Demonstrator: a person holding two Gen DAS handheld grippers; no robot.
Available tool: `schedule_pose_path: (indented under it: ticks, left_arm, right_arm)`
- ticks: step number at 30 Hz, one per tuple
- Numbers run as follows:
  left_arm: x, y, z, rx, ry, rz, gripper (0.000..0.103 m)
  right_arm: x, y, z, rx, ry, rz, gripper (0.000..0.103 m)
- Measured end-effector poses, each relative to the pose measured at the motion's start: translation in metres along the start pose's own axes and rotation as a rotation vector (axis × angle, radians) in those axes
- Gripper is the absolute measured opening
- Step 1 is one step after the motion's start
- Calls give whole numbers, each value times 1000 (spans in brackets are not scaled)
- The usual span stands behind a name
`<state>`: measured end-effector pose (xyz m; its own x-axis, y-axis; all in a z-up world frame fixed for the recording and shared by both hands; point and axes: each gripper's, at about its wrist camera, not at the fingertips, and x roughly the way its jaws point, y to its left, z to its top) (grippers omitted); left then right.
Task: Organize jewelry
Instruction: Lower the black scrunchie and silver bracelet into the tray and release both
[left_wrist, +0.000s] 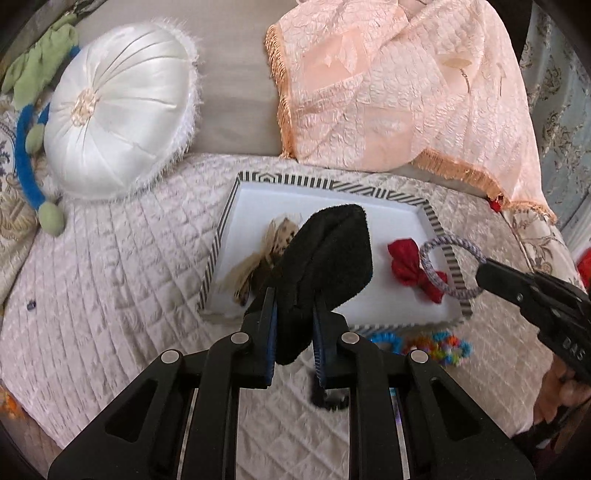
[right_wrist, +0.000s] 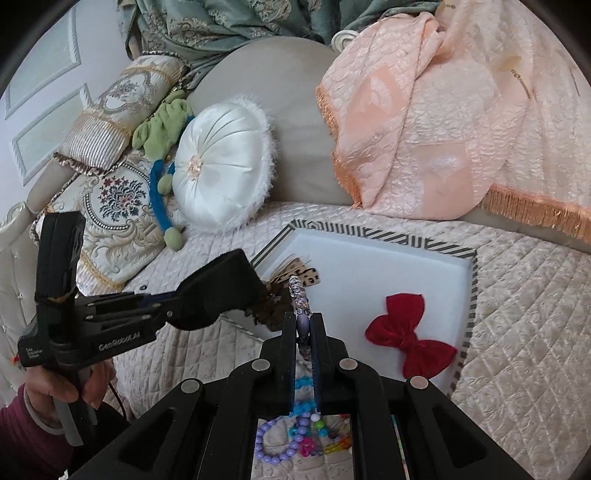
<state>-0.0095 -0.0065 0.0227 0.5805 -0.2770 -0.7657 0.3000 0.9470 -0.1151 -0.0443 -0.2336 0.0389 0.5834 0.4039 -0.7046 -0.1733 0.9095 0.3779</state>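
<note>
A white tray with a striped rim (left_wrist: 430, 212) (right_wrist: 406, 245) lies on the quilted sofa seat. In it lie a red velvet bow (left_wrist: 410, 267) (right_wrist: 410, 338) and a leopard-print bow with tan fringe (left_wrist: 266, 243) (right_wrist: 308, 277). My left gripper (left_wrist: 293, 295) (right_wrist: 221, 291) is shut on a black fuzzy hair piece (left_wrist: 332, 251) held above the tray's near left part. My right gripper (right_wrist: 304, 328) (left_wrist: 484, 273) is shut on a purple-white braided hair tie (left_wrist: 432, 266) (right_wrist: 299, 295), held above the tray's right side near the red bow.
Colourful bead bracelets and hair ties (right_wrist: 295, 435) (left_wrist: 439, 345) lie on the seat just before the tray. A white round cushion (left_wrist: 118, 110) (right_wrist: 221, 166), a green-blue plush toy (left_wrist: 33, 122), a peach fringed throw (left_wrist: 406, 81) and an embroidered pillow (right_wrist: 110, 199) stand behind.
</note>
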Motion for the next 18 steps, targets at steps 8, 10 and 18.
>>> schedule_pose_path:
  ticks: [8, 10, 18]
  left_arm:
    - [20, -14, 22, -1, -2, 14, 15]
    - [25, -18, 24, 1, -1, 16, 15]
    - [58, -28, 29, 2, 43, 26, 15]
  right_arm:
    - [3, -15, 6, 20, -4, -9, 6]
    - [6, -17, 6, 22, 4, -9, 6]
    - [30, -29, 0, 46, 58, 12, 6]
